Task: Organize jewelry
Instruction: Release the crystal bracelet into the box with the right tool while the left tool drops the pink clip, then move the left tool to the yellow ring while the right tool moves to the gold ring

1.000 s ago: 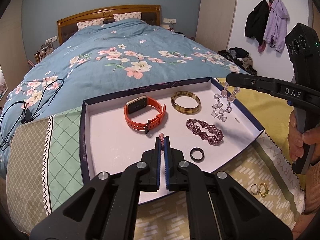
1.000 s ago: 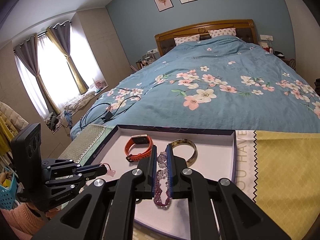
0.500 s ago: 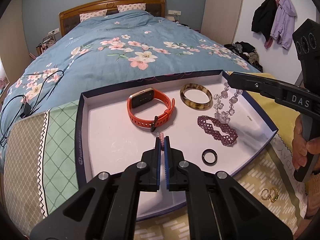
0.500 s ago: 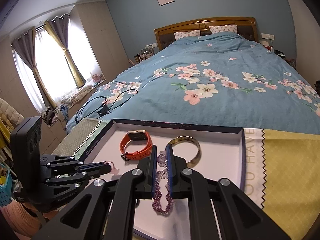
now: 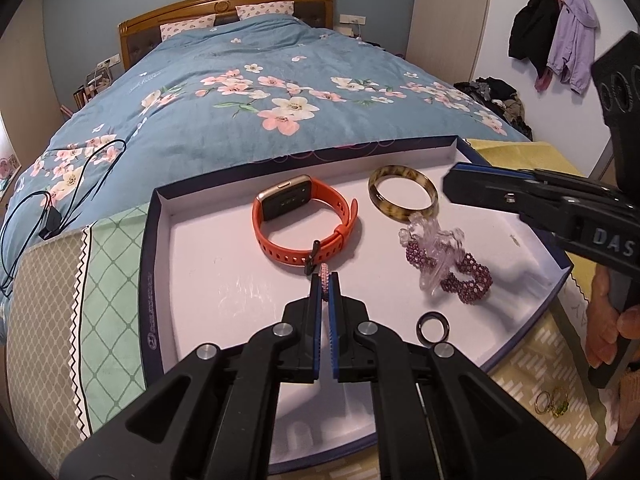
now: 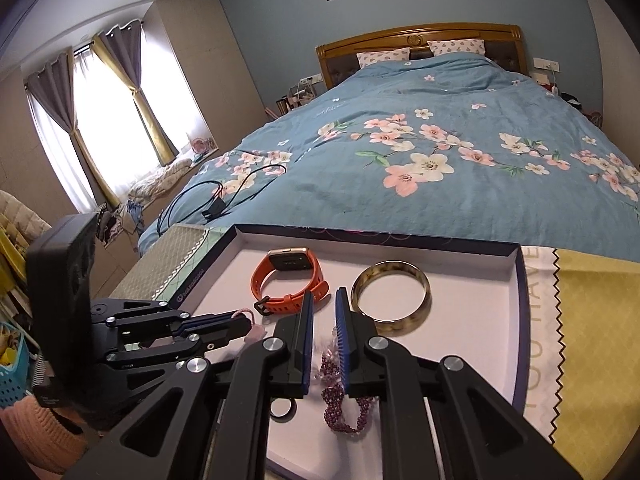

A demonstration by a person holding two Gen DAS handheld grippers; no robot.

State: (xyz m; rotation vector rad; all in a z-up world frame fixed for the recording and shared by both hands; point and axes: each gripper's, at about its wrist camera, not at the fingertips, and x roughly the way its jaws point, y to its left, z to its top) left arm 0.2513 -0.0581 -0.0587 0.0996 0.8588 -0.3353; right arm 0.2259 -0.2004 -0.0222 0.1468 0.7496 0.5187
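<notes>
A dark-rimmed white tray (image 5: 200,264) lies at the foot of the bed. In it are an orange smartwatch (image 5: 302,224), a tortoiseshell bangle (image 5: 402,198), a purple beaded bracelet (image 5: 466,278), a clear crystal bracelet (image 5: 438,246) lying on the purple one, and a black ring (image 5: 433,327). My left gripper (image 5: 325,280) is shut on a pink rhinestone piece (image 5: 325,278) above the tray, near the watch clasp. My right gripper (image 6: 323,300) is open and empty above the purple bracelet (image 6: 340,404); it also shows in the left wrist view (image 5: 460,188).
Gold rings (image 5: 552,400) lie on the patterned cloth right of the tray. A yellow cloth (image 6: 592,340) covers the right side. The flowered blue duvet (image 5: 260,92) with a black cable (image 5: 60,200) lies behind. Coats (image 5: 556,36) hang on the right wall.
My right gripper opened and let go of the crystal bracelet, which dropped onto the purple beaded bracelet in the tray. My left gripper moved slightly forward, still holding the pink piece.
</notes>
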